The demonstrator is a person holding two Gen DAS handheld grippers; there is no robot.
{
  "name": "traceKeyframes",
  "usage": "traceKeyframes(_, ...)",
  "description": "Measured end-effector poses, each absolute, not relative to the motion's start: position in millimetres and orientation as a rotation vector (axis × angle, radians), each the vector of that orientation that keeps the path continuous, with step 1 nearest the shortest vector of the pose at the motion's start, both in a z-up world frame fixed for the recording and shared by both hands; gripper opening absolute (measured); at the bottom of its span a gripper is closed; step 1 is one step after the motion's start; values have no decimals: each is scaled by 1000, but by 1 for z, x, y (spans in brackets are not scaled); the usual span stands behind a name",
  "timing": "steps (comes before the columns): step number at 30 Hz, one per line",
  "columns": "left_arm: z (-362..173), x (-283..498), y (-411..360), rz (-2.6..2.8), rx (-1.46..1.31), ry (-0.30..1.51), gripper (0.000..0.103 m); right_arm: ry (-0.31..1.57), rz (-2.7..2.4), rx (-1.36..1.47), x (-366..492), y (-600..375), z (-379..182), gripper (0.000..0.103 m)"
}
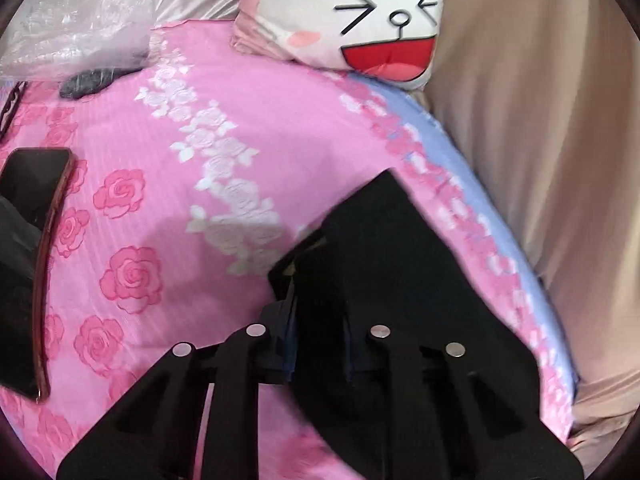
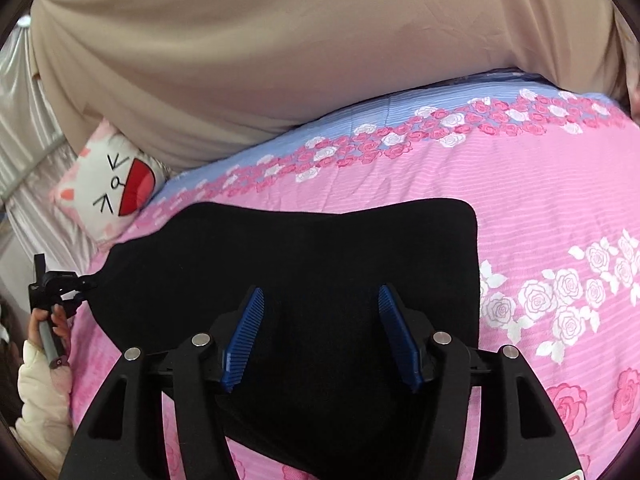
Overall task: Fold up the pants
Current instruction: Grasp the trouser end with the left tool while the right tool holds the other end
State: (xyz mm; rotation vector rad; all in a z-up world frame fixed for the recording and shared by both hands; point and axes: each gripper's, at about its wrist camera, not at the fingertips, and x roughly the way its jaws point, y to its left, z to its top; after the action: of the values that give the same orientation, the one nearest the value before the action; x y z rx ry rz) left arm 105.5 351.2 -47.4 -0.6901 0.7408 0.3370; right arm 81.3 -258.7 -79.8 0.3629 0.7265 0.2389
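Black pants [image 2: 320, 248] lie folded flat on the pink rose bedspread [image 2: 540, 208]. My right gripper [image 2: 320, 308] hovers over them with its blue pads [image 2: 394, 312] spread open and empty. In the left wrist view the pants [image 1: 384, 248] fill the space between and in front of my left gripper [image 1: 320, 320]. Its fingers are dark and blurred into the cloth, so I cannot tell whether they grip it. My left gripper also shows at the left edge of the right wrist view [image 2: 86, 282], at the pants' left corner.
A cartoon-face pillow [image 1: 352, 20] lies at the head of the bed. A phone in a red case [image 1: 36, 240], a plastic bag [image 1: 80, 28] and a dark bundle [image 1: 88, 82] lie at the left. A beige curtain [image 2: 280, 60] hangs past the far edge.
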Motion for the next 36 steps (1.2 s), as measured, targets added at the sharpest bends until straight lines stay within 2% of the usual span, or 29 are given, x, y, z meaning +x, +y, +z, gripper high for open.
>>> traceKeyframes(4, 29, 91, 274, 158, -510, 605, 15, 719, 243, 381, 82, -261, -81, 58)
traceKeyframes(6, 64, 80, 206, 23, -359, 556, 15, 714, 244, 393, 82, -262, -81, 58)
traceKeyframes(9, 78, 71, 120, -130, -198, 546, 16, 709, 245, 405, 81, -264, -82, 58)
traceKeyframes(12, 51, 70, 40, -283, -115, 656, 18, 704, 245, 418, 80, -266, -82, 58)
traceKeyframes(14, 15, 75, -1, -343, -62, 784, 31, 704, 253, 433, 80, -269, -82, 58)
traceKeyframes(15, -6, 75, -19, -370, -39, 861, 45, 705, 256, 440, 81, -270, -83, 58)
traceKeyframes(16, -15, 73, -24, -373, -36, 889, 60, 705, 259, 445, 81, -270, -83, 58)
traceKeyframes(18, -25, 62, -27, -395, -30, 907, 75, 707, 264, 454, 82, -272, -83, 59)
traceKeyframes(21, -11, 40, -9, -364, -4, 848, 88, 708, 277, 459, 82, -271, -82, 62)
traceKeyframes(25, 21, 32, 49, -194, 8, 725, 95, 734, 390, 546, 84, -264, -74, 71)
traceKeyframes(28, 27, 31, 86, -48, 18, 688, 95, 788, 538, 674, 97, -245, -67, 80)
traceKeyframes(36, 6, 40, 140, 99, 5, 725, 95, 933, 570, 540, 134, -177, -68, 80)
